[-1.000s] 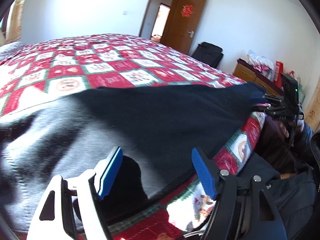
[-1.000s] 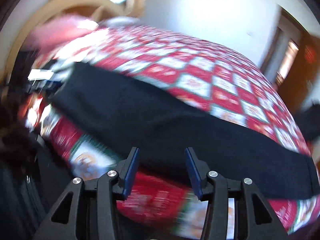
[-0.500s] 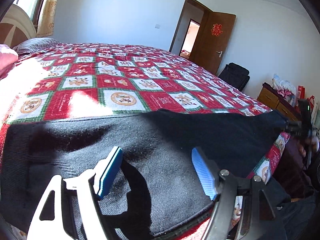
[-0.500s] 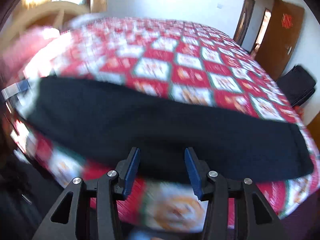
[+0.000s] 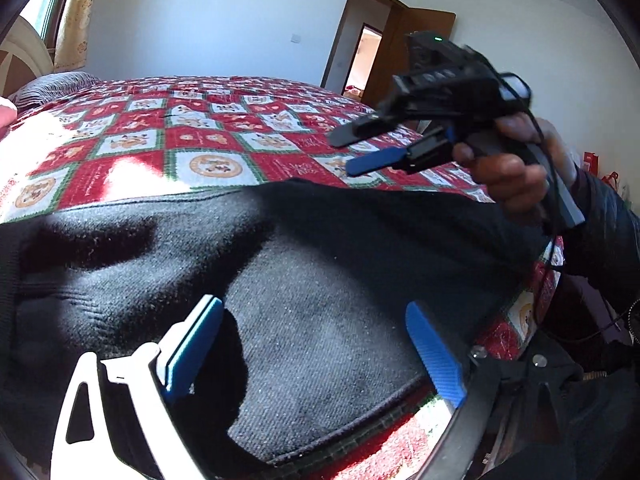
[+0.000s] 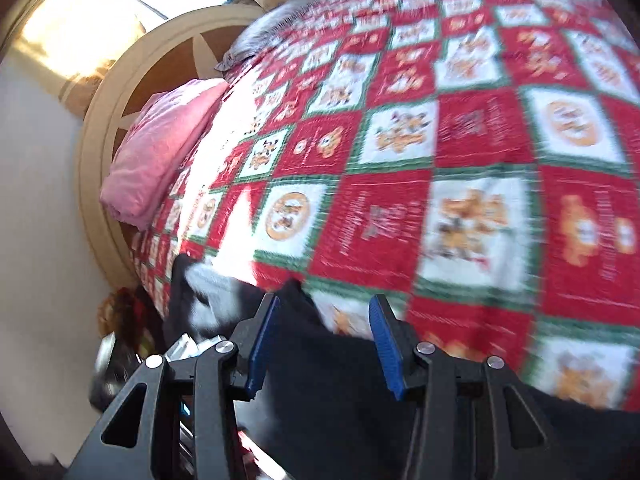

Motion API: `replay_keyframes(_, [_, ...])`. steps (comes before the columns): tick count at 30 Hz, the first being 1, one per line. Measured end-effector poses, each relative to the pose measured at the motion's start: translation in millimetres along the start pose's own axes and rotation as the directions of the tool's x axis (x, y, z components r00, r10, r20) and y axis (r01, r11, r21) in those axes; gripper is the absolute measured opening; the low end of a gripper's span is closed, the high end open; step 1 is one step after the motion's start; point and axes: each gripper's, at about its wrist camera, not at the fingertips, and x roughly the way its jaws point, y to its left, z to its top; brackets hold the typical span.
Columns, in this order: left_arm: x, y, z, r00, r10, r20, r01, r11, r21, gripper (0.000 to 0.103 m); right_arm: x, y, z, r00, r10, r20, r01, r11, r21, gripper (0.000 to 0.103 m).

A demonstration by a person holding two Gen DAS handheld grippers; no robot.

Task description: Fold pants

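Note:
Black pants point(image 5: 320, 240) lie flat in a long band across the near edge of the bed. My left gripper point(image 5: 314, 306) hovers low over them near the waistband end. Its jaws are opening, with cloth below the blue pads and nothing pinched between them. A hand holds my right gripper point(image 5: 342, 156) in the air above the pants' far edge, its fingers apart and empty. In the blurred right wrist view, the right gripper point(image 6: 325, 300) stands half open above the pants point(image 6: 320, 400) and points at the quilt.
A red, white and green patchwork quilt point(image 5: 208, 140) covers the bed. A pink pillow point(image 6: 160, 148) and a grey pillow point(image 5: 56, 84) lie by the round headboard point(image 6: 120, 92). A brown door point(image 5: 400, 40) stands open at the back. A dark sleeve point(image 5: 608, 232) is at the right.
My right gripper has swung from the far right end of the pants to above their middle, close to the left gripper. The left jaws have spread wider.

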Motion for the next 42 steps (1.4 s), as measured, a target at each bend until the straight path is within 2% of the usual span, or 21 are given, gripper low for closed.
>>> replay_keyframes(3, [1,-6,-4,1.0,0.025,-0.01,-0.024,0.998,0.054,0.095,35,-2,12,0.995,0.046,-0.09,-0.038,0.996,0.078,0.047])
replay_keyframes(6, [1,-8,-7,0.999,0.037,-0.007,-0.036,0.996,0.083,0.095,50,-6,12,0.99,0.078,-0.114,-0.062,0.989,0.131,0.028])
replay_keyframes(7, [1,-7,-7,0.999,0.034,-0.001,-0.034,0.996,0.08,0.095,50,-7,11,0.988,0.105,-0.117,-0.087,0.985,0.152,0.012])
replay_keyframes(8, [0,-6,-8,0.999,0.032,0.004,-0.032,0.996,0.077,0.095,49,-8,8,0.985,0.126,-0.121,-0.105,0.981,0.165,0.009])
replay_keyframes(12, [1,-9,-9,0.999,0.042,0.014,-0.043,0.995,0.091,0.096,40,4,-4,0.989,0.1,-0.109,-0.088,0.99,0.113,0.004])
replay_keyframes(14, [0,-10,-9,0.999,0.045,0.017,-0.047,0.995,0.091,0.096,26,18,-7,0.995,0.08,-0.057,-0.077,0.995,0.058,0.003])
replay_keyframes(16, [-2,-9,-9,0.999,0.039,0.028,-0.041,0.996,0.081,0.096,5,38,-3,0.998,0.062,0.03,-0.062,0.998,-0.005,0.002])
replay_keyframes(19, [-3,-11,-11,0.998,0.041,0.04,-0.045,0.996,0.077,0.097,-4,51,9,0.997,0.023,0.08,-0.018,0.998,-0.053,0.001])
replay_keyframes(23, [-4,-16,-15,0.998,0.055,0.039,-0.059,0.992,0.107,0.098,26,36,14,0.992,-0.106,0.067,0.11,0.992,-0.061,0.001])
replay_keyframes(25, [-4,-17,-15,0.998,0.057,0.039,-0.061,0.992,0.108,0.098,43,14,12,0.991,-0.131,0.04,0.132,0.991,-0.023,0.001])
replay_keyframes(27, [-7,-16,-13,0.998,0.054,0.042,-0.058,0.994,0.094,0.098,46,3,7,0.993,-0.107,0.05,0.108,0.994,-0.024,0.001])
replay_keyframes(30, [-13,-12,-8,0.997,0.062,0.046,-0.065,0.995,0.07,0.098,33,8,4,0.993,-0.087,0.074,0.091,0.995,-0.051,0.003])
replay_keyframes(35, [-38,8,1,0.982,0.159,0.105,-0.162,0.986,0.025,0.101,-24,21,-22,0.966,-0.157,0.203,0.189,0.971,-0.145,0.007])
replay_keyframes(36, [-42,16,1,0.977,0.18,0.11,-0.182,0.983,0.003,0.102,-33,22,-29,0.967,-0.143,0.212,0.178,0.971,-0.157,0.011])
replay_keyframes(38, [-48,31,-1,0.97,0.218,0.105,-0.214,0.976,-0.041,0.102,-46,21,-51,0.969,-0.126,0.213,0.167,0.968,-0.187,0.049])
replay_keyframes(39, [-50,38,-4,0.966,0.24,0.097,-0.235,0.97,-0.059,0.102,-48,20,-60,0.97,-0.126,0.21,0.167,0.966,-0.195,0.054])
replay_keyframes(42, [-52,58,-13,0.959,0.274,0.075,-0.265,0.958,-0.114,0.101,-40,5,-85,0.96,-0.194,0.203,0.234,0.952,-0.197,0.054])
